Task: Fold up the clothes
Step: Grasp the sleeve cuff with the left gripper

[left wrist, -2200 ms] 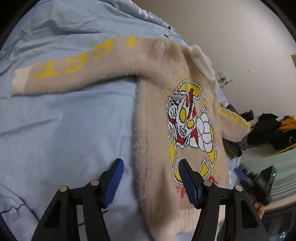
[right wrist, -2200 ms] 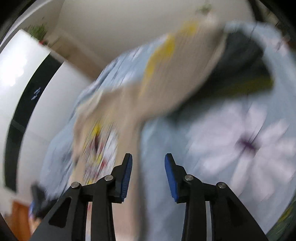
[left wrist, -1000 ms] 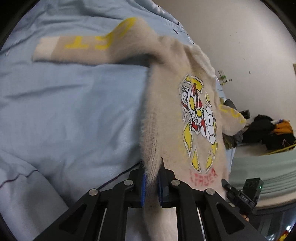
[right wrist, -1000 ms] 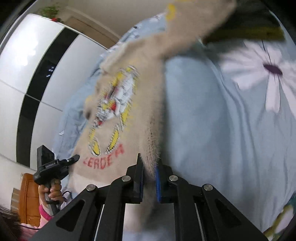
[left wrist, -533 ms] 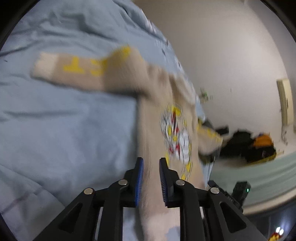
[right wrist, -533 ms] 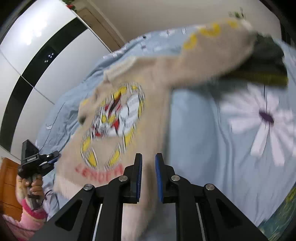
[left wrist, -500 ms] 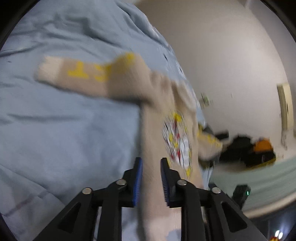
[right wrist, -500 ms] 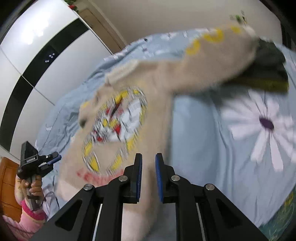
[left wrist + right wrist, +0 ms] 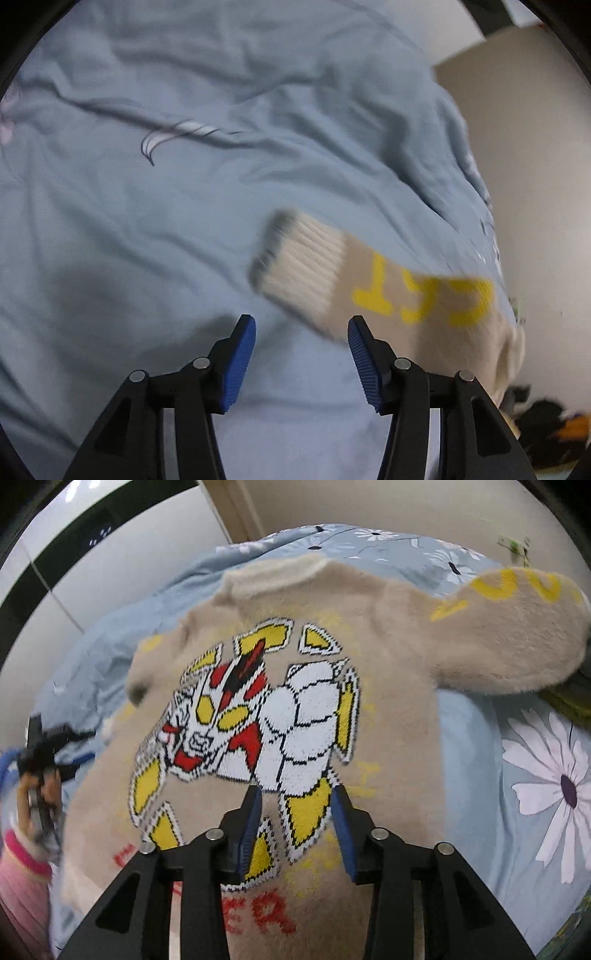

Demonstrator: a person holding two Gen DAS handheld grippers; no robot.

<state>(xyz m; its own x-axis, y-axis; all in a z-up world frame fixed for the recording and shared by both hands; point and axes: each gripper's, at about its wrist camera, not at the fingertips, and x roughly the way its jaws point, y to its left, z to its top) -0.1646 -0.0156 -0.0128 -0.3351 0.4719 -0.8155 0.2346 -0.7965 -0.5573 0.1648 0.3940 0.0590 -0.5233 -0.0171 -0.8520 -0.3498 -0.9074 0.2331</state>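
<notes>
the beige sweater (image 9: 391,657) is seen spread face up on the blue bedding (image 9: 147,221). both tools are held spread and empty: the left gripper (image 9: 301,350) near the sleeve cuff (image 9: 306,273), the right gripper (image 9: 295,827) over the chest print. folding seems about to begin; the cuff probably must be pinched and carried inward.

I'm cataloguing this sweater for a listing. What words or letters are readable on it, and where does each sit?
"ER": red letters at the hem of the beige sweater, below the robot graphic; the letters before them are hidden by the right gripper.
"T" and "C": yellow letters on the left sleeve; the letter between is too blurred.
Yellow letters on the right sleeve: unreadable.
</notes>
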